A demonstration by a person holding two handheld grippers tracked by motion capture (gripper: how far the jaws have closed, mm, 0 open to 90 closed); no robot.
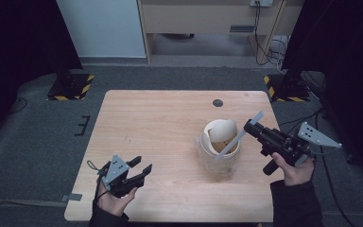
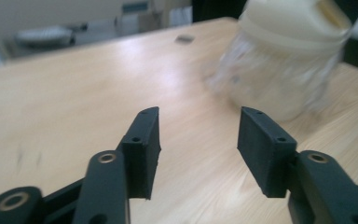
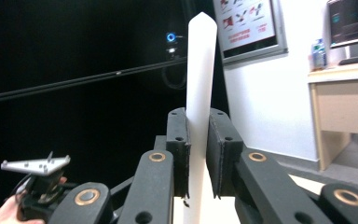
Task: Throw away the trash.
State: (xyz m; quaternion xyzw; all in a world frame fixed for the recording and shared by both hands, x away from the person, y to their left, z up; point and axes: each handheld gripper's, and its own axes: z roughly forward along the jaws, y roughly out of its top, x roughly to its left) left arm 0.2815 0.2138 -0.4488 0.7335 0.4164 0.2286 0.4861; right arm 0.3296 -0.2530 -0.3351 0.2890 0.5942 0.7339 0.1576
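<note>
A clear plastic container [image 1: 219, 164] with a cream lid [image 1: 223, 129] stands on the right half of the wooden table [image 1: 146, 123]. My right gripper [image 1: 248, 126] is shut on a flat white stick [image 1: 256, 117]. The stick slants down to the container's open top. In the right gripper view the stick [image 3: 200, 60] rises straight up between the shut jaws of the right gripper [image 3: 198, 126]. My left gripper [image 1: 142, 164] hovers open and empty near the table's front left. In its own view the left gripper [image 2: 199, 116] faces the blurred container [image 2: 284, 60], well short of it.
A small dark round spot [image 1: 218, 102] marks the table's far side. Yellow-and-black striped stand bases [image 1: 71, 86] [image 1: 283, 91] sit on the grey floor beyond both far corners. A wooden cabinet [image 1: 208, 19] and cables [image 1: 269, 47] are at the back.
</note>
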